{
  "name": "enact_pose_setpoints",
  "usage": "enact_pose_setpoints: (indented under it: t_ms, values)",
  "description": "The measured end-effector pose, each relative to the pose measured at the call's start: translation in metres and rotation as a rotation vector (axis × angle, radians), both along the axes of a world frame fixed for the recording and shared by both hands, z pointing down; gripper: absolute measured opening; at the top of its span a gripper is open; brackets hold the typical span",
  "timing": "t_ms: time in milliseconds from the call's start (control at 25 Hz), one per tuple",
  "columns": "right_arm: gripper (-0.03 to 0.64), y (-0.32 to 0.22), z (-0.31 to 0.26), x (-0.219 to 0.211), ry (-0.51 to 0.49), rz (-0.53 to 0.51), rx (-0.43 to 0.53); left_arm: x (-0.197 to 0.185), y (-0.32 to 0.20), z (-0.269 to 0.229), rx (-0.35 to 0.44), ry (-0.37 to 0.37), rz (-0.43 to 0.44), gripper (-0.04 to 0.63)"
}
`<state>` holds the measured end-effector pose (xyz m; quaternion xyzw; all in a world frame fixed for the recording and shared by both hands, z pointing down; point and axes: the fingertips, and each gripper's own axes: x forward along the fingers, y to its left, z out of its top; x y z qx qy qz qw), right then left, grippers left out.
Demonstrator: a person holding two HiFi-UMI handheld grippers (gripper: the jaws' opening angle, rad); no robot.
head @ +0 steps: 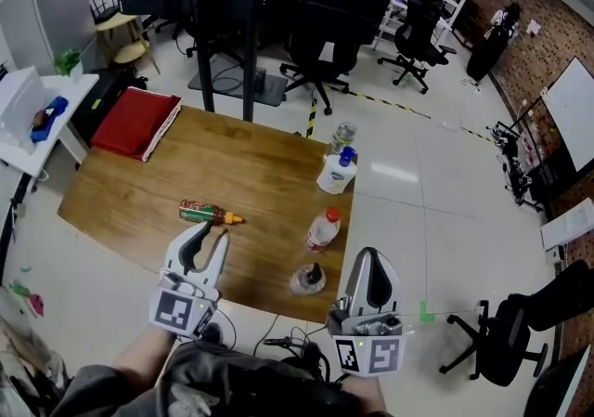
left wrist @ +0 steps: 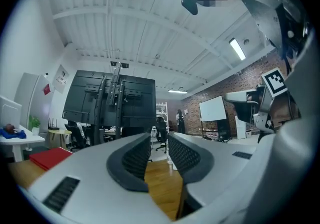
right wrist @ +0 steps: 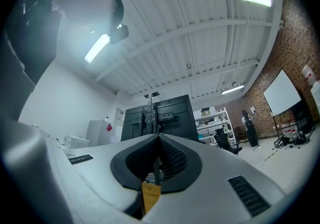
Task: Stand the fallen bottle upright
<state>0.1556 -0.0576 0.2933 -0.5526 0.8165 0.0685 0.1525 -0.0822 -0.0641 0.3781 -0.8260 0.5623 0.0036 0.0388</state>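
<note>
Fallen bottle (head: 210, 213), slim and cylindrical, lies on wooden table (head: 130, 197); left claw (head: 212, 234) parted, empty; right claw (head: 368, 254) closed.

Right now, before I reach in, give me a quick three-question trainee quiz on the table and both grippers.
1. Which bottle lies on its side? A: the green-labelled bottle. B: the red-capped bottle. C: the blue-capped white bottle.
2. True or false: the left gripper has its jaws apart with nothing between them.
3. Fill in: the right gripper has its jaws ___ (apart or together).

Key: 1 A; 2 true; 3 together.
</note>
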Motion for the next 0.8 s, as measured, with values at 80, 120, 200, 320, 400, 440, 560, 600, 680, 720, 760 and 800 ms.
enact_pose_setpoints:
  t_ms: [80, 120, 200, 320, 400, 440, 560, 600, 680, 720, 760, 800]
  values:
    - [0.012, 0.011, -0.002, -0.033, 0.001, 0.013, 0.006, -0.036, 0.006, 0.003, 0.0, -0.005, 0.008, 0.123]
    - [0.012, 0.017, -0.001, -0.049, 0.001, 0.02, 0.005, -0.052, 0.009, 0.004, 0.003, -0.007, 0.012, 0.123]
    - [0.012, 0.03, 0.003, -0.077, -0.001, 0.038, -0.01, -0.081, 0.016, 0.004, 0.012, -0.023, 0.031, 0.123]
    - [0.012, 0.053, 0.015, -0.113, -0.017, 0.072, -0.081, -0.117, 0.027, 0.006, 0.019, -0.036, 0.071, 0.123]
    - [0.012, 0.066, 0.021, -0.137, -0.014, 0.098, -0.103, -0.14, 0.032, 0.01, 0.006, -0.027, 0.093, 0.123]
    - [0.012, 0.072, 0.022, -0.149, -0.013, 0.11, -0.104, -0.15, 0.034, 0.013, -0.004, -0.021, 0.101, 0.123]
    - [0.012, 0.086, 0.017, -0.177, -0.013, 0.132, -0.073, -0.176, 0.039, 0.017, -0.021, -0.008, 0.118, 0.123]
    - [0.012, 0.09, 0.015, -0.185, -0.017, 0.137, -0.071, -0.182, 0.039, 0.018, -0.02, -0.007, 0.125, 0.123]
    - [0.012, 0.095, 0.012, -0.195, -0.028, 0.143, -0.086, -0.188, 0.041, 0.016, -0.016, -0.003, 0.141, 0.123]
    - [0.012, 0.097, 0.015, -0.198, -0.023, 0.15, -0.105, -0.19, 0.042, 0.016, -0.015, -0.001, 0.148, 0.123]
    - [0.012, 0.097, 0.019, -0.199, -0.013, 0.155, -0.123, -0.191, 0.042, 0.016, -0.015, -0.003, 0.153, 0.123]
    - [0.012, 0.096, 0.021, -0.201, -0.008, 0.153, -0.13, -0.192, 0.041, 0.016, -0.017, -0.007, 0.156, 0.123]
